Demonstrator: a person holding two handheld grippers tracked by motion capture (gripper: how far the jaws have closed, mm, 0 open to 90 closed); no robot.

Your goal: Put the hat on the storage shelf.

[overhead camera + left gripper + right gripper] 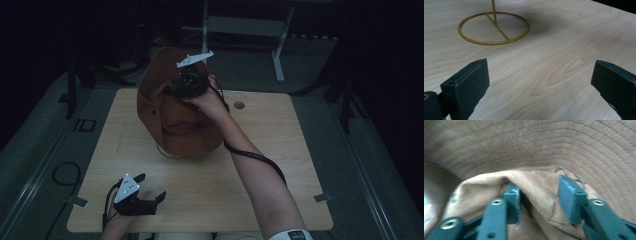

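- One brown hat (175, 112) stood near the middle of one pale wooden table (270, 150), raised over one gold wire stand (494, 27) with a ring base and a thin upright rod.
- In the high view the stand's ring (167, 151) peeked out beneath the hat's lower edge, resting flat on the tabletop.
- Two grippers were in play, one in each of the person's hands, each topped by a grey three-cornered plate.
- The right gripper (189, 82) was up at the top of the hat, held by the right hand (207, 102), with the forearm reaching across the table from the lower right.
- In the right gripper view its two jaws stood part-way closed on either side of a folded piece of the hat's brown fabric (536, 185), below the stitched rows of the brim; the fabric bunched between them, though whether the pads pressed it firmly could not be told.
- Two small metal hooks (560, 170) showed on the fabric just above the right-hand jaw.
- The left gripper (150, 189) sat low near the table's front left corner, well apart from the hat.
- In the left gripper view its jaws were spread wide with bare wood grain between them, holding nothing, and the stand's ring lay ahead of them on the table.
- One black cable (260, 160) trailed along the right forearm.
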